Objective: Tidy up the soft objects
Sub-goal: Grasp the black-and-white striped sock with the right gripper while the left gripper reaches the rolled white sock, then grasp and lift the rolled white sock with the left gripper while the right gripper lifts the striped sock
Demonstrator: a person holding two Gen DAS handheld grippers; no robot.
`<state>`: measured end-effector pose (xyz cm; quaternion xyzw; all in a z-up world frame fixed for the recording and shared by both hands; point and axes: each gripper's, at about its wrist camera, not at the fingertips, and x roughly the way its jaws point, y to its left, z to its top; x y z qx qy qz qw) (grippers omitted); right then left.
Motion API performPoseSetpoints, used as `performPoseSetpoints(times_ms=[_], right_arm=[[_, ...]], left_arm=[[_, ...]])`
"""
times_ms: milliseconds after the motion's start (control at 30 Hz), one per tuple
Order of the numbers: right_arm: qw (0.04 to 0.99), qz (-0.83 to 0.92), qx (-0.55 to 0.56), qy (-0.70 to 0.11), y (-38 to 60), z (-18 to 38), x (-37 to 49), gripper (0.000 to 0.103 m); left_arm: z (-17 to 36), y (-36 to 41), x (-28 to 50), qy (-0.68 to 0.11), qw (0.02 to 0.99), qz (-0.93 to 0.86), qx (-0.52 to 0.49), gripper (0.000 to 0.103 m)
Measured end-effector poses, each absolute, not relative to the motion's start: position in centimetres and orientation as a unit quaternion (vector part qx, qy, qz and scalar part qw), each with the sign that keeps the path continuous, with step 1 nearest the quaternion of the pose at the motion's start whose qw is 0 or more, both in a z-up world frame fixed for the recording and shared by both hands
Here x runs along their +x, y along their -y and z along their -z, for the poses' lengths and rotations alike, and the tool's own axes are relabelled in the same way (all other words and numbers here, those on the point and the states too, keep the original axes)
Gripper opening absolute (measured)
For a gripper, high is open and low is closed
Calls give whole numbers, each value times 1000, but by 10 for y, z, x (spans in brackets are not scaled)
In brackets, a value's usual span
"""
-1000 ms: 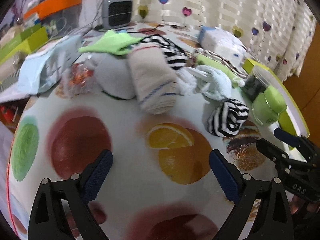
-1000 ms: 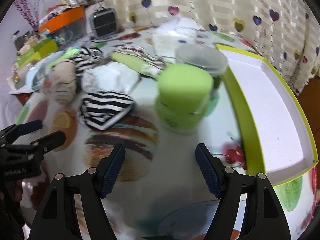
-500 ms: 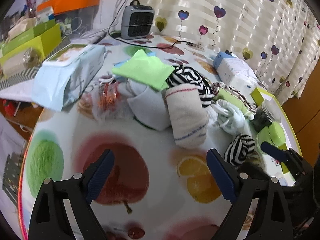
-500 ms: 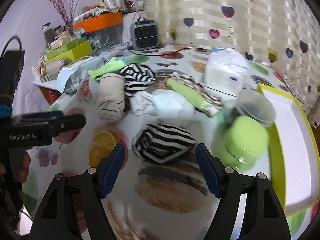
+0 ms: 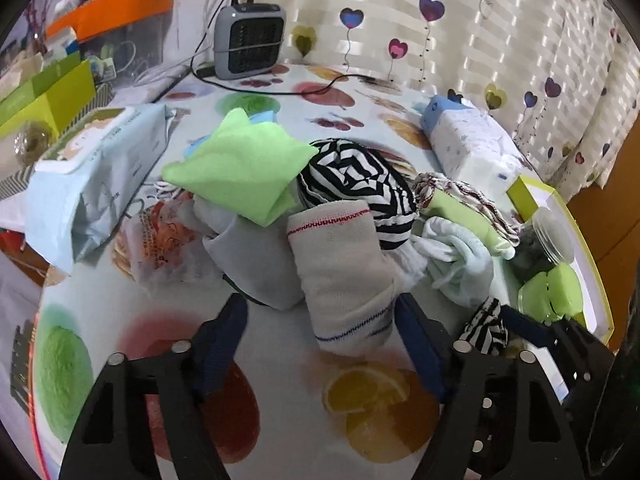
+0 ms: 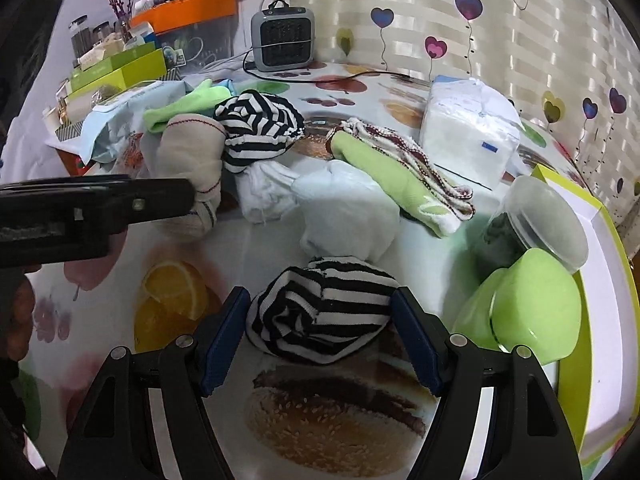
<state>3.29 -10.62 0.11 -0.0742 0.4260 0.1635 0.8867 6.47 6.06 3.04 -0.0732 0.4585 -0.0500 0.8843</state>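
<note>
A heap of soft things lies on the fruit-print table. A rolled beige towel [image 5: 340, 276] reaches in between the fingertips of my left gripper [image 5: 320, 308]. Its jaws are closing, and the pads stand a little off the towel. A grey cloth [image 5: 256, 264] lies beside the roll. Behind them are a green cloth [image 5: 240, 168] and a striped garment [image 5: 356, 184]. My right gripper [image 6: 320, 300] is open, with a small black-and-white striped bundle [image 6: 320, 316] between its fingers. White gloves [image 6: 344, 208] lie just beyond it. The left gripper [image 6: 100, 200] shows side-on at the left.
A green jar [image 6: 528, 304] and a clear-lidded jar [image 6: 536, 220] stand right of the striped bundle, against a yellow-green tray [image 6: 600, 280]. A tissue pack [image 6: 468, 128], a wipes pack [image 5: 92, 168] and a crinkled bag [image 5: 160, 236] ring the heap. A small heater [image 5: 248, 40] stands at the back.
My left gripper has come up to the heap, its jaws have narrowed, and the beige towel now sits between them. My right gripper has swung left onto the striped bundle.
</note>
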Motion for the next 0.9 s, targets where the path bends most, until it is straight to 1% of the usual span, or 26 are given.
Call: performPoseSetpoints(times_ms=[67,100,133,167,200,233,267,300,367,433,533,733,900], right_arm=[[888,-160,-72,-425,108,-1,33,66],[889,-159,-72,-424,109,-1,33,61],[890,-158,-70,-423,110,-2,33,56],[890,-156,-70,-422,111,-2,33,54],[891,-155,-68,-421,112,-2,33,51],[892,-154,-65,-421,114,-2,33,47],[892,-155,-61,-420,115,-2,33,44],[892,-156,-60,-420,115,-3,33,38],[892,-157,-59,-419,116,-3,32,34],[892,-160,-60,-419,117,-4,31,27],[892,-162,-59,-417,117,-4,28,22],[893,-174,-50,-413,121,-9,19,18],[900,-179,-42,-395,127,-20,6,16]], left_arm=[[-28,-62,68,-462,882,48,-81,74],[-27,-61,68,-461,882,48,-80,73],[-27,-60,68,-459,884,48,-77,69],[-27,-58,68,-458,884,49,-75,66],[-28,-56,68,-457,885,52,-72,59],[-28,-54,68,-458,885,54,-68,50],[-27,-53,68,-459,884,55,-64,45],[-27,-50,68,-461,884,56,-57,42],[-28,-48,67,-457,886,53,-51,42],[-28,-49,65,-453,888,52,-55,41],[-29,-50,62,-449,890,49,-57,41],[-38,-46,46,-435,898,56,-44,41],[-49,-40,29,-425,902,71,-39,41]])
